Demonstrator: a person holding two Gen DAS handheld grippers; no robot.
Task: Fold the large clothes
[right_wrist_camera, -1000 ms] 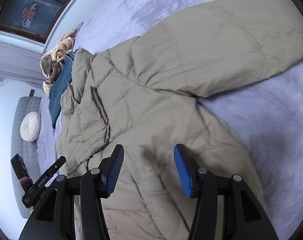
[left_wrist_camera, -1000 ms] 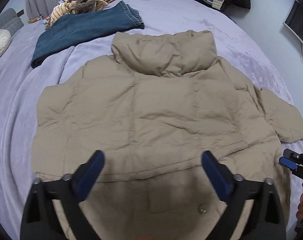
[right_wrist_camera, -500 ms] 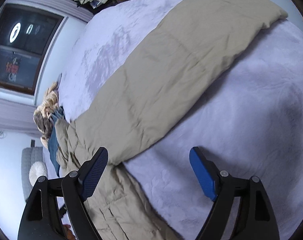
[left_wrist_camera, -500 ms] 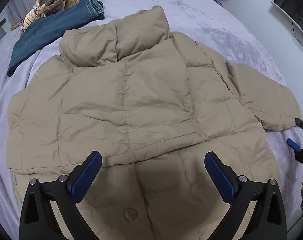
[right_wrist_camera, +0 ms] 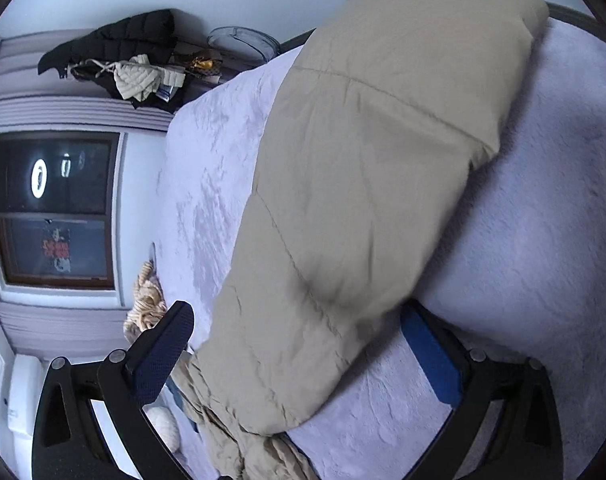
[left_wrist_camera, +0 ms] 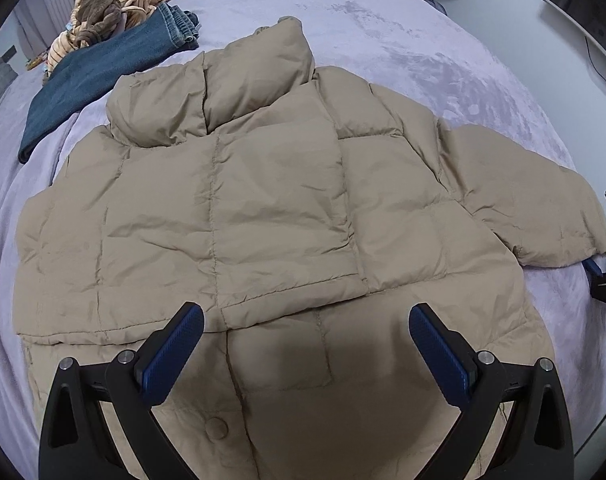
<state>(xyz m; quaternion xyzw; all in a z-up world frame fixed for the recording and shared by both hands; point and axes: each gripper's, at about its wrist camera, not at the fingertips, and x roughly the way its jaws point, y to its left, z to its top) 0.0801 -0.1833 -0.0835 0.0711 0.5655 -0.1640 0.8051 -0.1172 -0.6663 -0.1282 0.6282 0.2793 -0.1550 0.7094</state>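
Right tongs (right_wrist_camera: 299, 354) opening astride beige puffer jacket's (left_wrist_camera: 263, 208) sleeve — quilted, creased.

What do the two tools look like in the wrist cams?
Both match: the left tool and right tool have matte black, triangular cut-out finger arms with silver pivot screws. Each finger carries a blue, dot-textured rectangular pad. No markings readable; no sleeve in view.

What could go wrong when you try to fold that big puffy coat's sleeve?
The sleeve is thick, so the right gripper's opening jaws, with the sleeve between them, might pinch only the outer fabric and slip. Dragging it could also rumple the tan coat, or push it toward the jeans.
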